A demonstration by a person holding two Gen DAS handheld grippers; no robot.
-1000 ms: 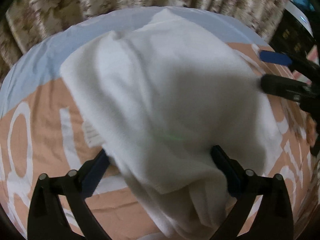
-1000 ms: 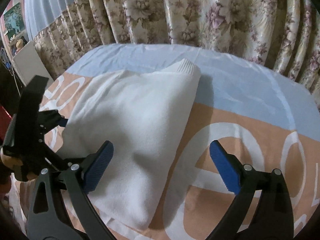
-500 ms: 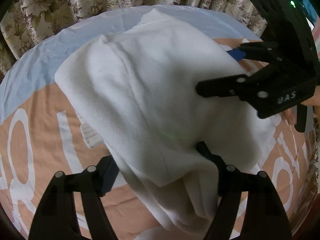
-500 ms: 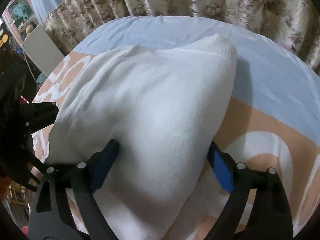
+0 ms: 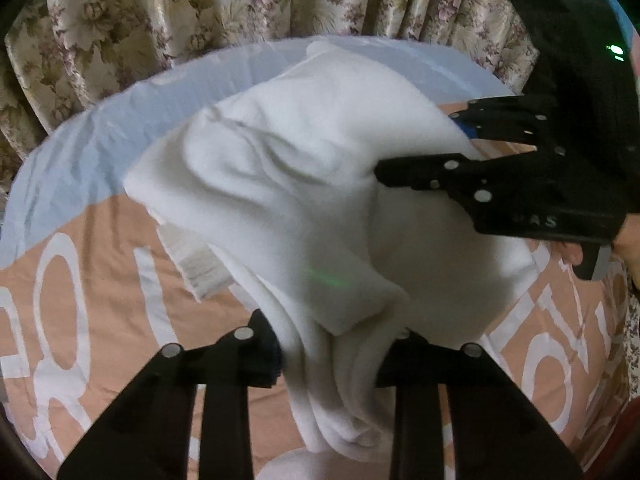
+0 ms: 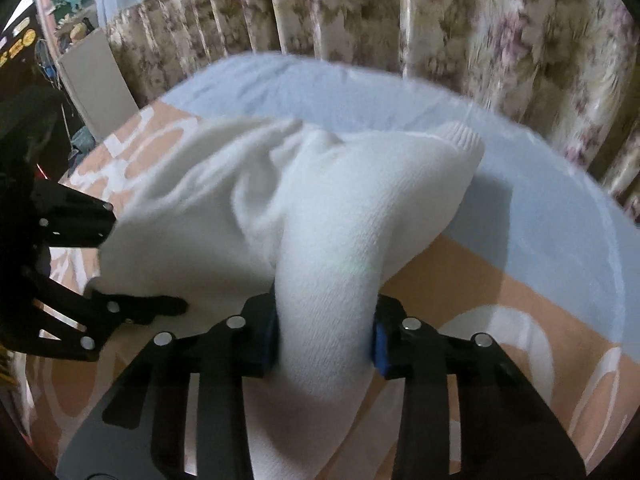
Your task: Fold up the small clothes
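Fingers (image 6: 262, 344) of both grippers closing on bunched white garment (image 6: 332, 208); ribbed cuff end (image 6: 460, 140) toward curtain (image 6: 440, 20)

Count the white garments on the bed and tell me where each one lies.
1. A single white garment is bunched mid-bed on the orange-and-blue bedspread, pinched by the closing left tool and right tool. Its folds could hide another piece.

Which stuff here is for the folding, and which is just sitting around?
For the folding:
- white sweater
- left gripper, closing on it
- right gripper, closing on it

Just there:
- bedsheet
- flowery curtains
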